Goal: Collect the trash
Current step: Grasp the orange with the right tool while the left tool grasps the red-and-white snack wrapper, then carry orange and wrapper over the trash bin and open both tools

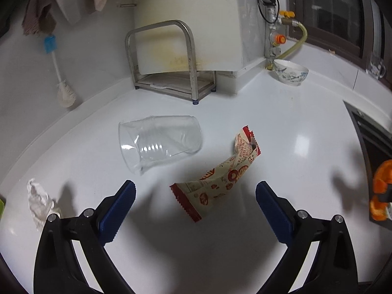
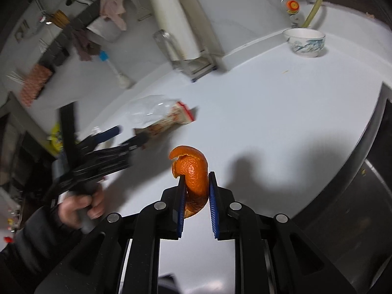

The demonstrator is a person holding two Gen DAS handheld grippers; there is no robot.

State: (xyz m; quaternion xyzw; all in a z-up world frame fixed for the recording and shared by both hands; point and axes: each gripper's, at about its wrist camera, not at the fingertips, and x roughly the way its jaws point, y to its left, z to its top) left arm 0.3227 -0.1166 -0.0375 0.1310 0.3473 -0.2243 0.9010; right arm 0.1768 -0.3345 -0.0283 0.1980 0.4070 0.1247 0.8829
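My right gripper (image 2: pixel 196 176) is shut on a curled orange peel (image 2: pixel 193 171), lifted above the white counter (image 2: pixel 269 98); the peel (image 1: pixel 379 186) also shows at the right edge of the left wrist view. My left gripper (image 1: pixel 196 188) stands open just above the counter (image 1: pixel 294 122), its blue pads on either side of the near end of a red-and-cream snack wrapper (image 1: pixel 220 178). A clear plastic cup (image 1: pixel 159 142) lies on its side beyond the wrapper. A crumpled white tissue (image 1: pixel 39 201) lies at the left. From the right wrist view the left gripper (image 2: pixel 129 134) is blurred, held by a hand (image 2: pixel 80 205).
A steel rack (image 1: pixel 171 73) with a white board stands at the back wall. A patterned bowl (image 1: pixel 291 72) sits near the gas pipe and valve (image 1: pixel 276 31). A brush (image 1: pixel 61 83) leans at the left wall. A dark stove edge (image 1: pixel 372 137) borders the counter's right side.
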